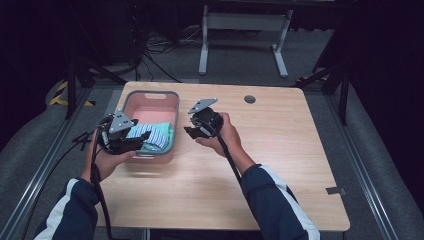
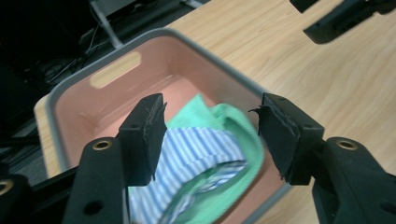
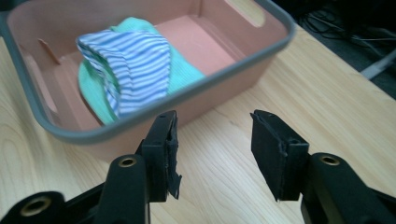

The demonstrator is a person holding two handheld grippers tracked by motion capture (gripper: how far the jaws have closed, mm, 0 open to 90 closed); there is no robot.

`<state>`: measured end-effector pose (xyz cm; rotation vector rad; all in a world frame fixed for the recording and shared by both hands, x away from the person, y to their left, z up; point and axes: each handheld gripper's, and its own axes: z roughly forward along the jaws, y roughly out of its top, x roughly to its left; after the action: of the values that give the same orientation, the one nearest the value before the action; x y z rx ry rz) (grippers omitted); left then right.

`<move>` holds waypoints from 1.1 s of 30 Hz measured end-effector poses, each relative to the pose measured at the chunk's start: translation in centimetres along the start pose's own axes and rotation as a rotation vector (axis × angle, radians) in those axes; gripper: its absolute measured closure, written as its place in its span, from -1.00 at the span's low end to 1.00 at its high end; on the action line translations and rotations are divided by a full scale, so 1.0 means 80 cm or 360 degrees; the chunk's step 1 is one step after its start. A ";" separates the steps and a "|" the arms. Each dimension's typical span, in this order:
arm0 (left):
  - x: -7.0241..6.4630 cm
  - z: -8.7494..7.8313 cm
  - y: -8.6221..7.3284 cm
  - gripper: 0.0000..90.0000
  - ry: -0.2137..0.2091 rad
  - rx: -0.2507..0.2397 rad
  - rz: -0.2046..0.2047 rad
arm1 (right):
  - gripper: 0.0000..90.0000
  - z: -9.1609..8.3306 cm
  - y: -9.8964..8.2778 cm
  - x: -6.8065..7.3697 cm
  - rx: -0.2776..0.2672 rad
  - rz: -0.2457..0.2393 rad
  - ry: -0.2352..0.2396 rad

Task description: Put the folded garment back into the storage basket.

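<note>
Both grippers empty, folded cloth in the bin.

We hold the left gripper [image 1: 131, 141] over the pink bin's [image 1: 150, 95] near corner, jaws parted, striped cloth [image 2: 198, 154] below and beyond its pads, untouched. We hold the right gripper [image 1: 192, 131] just outside the bin wall over the table [image 1: 280, 145], jaws apart, nothing between; the cloth lies ahead of it.

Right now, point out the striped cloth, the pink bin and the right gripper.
striped cloth [image 3: 135, 70], right gripper view, blue-striped top fold
pink bin [image 1: 150, 93], high view, grey far rim
right gripper [image 3: 212, 149], right gripper view, midway between open jaws
</note>
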<state>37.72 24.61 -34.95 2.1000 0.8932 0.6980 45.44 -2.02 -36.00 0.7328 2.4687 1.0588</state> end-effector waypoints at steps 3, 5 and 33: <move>-0.011 0.000 0.001 -0.14 -0.0027 -0.0003 0.0031 | 0.11 -0.013 -0.007 -0.005 0.0009 -0.0008 -0.0024; -0.017 0.000 0.001 -0.15 -0.0036 -0.0029 0.0027 | 0.09 -0.022 -0.013 -0.008 0.0015 -0.0010 -0.0038; -0.101 0.017 -0.005 -0.51 -0.0214 0.0045 0.0274 | -0.17 -0.109 -0.124 -0.035 0.0120 -0.0061 -0.0243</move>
<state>33.63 18.02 -37.59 2.2392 0.6581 0.6256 40.10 -14.37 -37.36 0.7568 2.3927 0.8669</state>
